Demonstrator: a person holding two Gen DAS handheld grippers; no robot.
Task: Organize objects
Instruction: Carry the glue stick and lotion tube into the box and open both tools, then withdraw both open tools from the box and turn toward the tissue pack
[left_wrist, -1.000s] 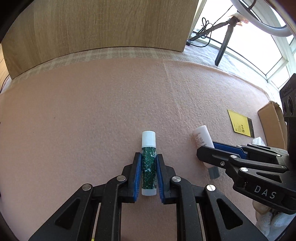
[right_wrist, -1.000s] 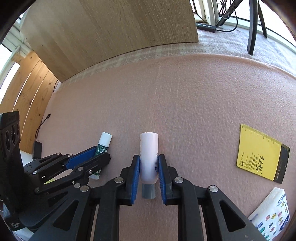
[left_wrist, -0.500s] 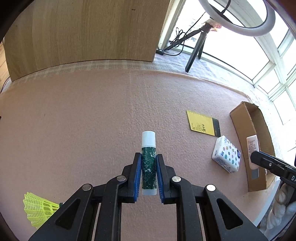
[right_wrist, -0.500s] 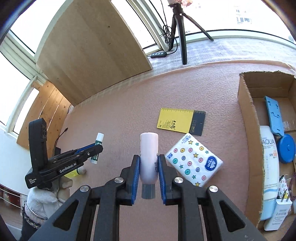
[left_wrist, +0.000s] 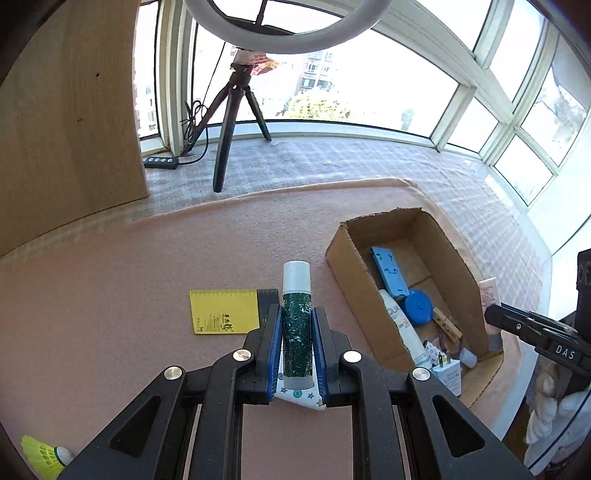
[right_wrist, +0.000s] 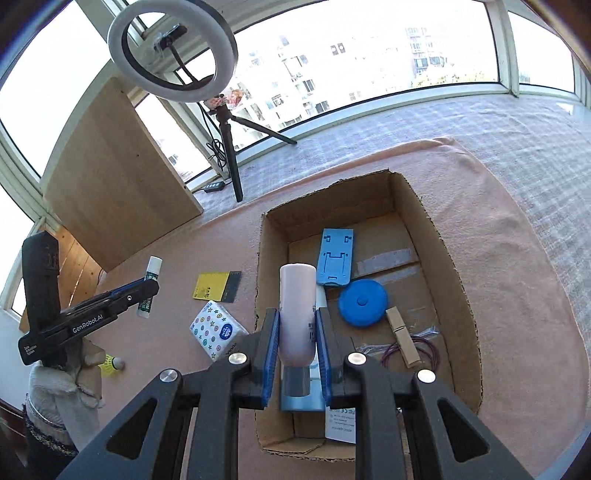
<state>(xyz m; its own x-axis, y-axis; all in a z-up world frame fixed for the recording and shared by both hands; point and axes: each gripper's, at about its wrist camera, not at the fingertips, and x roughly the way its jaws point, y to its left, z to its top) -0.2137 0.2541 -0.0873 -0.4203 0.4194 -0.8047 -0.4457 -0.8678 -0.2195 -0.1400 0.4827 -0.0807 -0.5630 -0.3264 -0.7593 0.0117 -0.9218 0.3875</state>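
left gripper (left_wrist: 297, 354) jaws pinching glue stick (left_wrist: 296, 325) | right gripper (right_wrist: 297, 347) jaws pinching pink tube (right_wrist: 297, 314) over cardboard box (right_wrist: 461, 291)

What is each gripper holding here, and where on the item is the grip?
Left gripper clamps the green glue stick on its lower body, white cap clear. Right gripper clamps the pale pink tube near its grey cap end.

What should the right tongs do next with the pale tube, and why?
Probably lower the pale tube and release it. The right tongs grip it directly above the open cardboard box, which already holds other sorted items, with bare floor near the blue stand.
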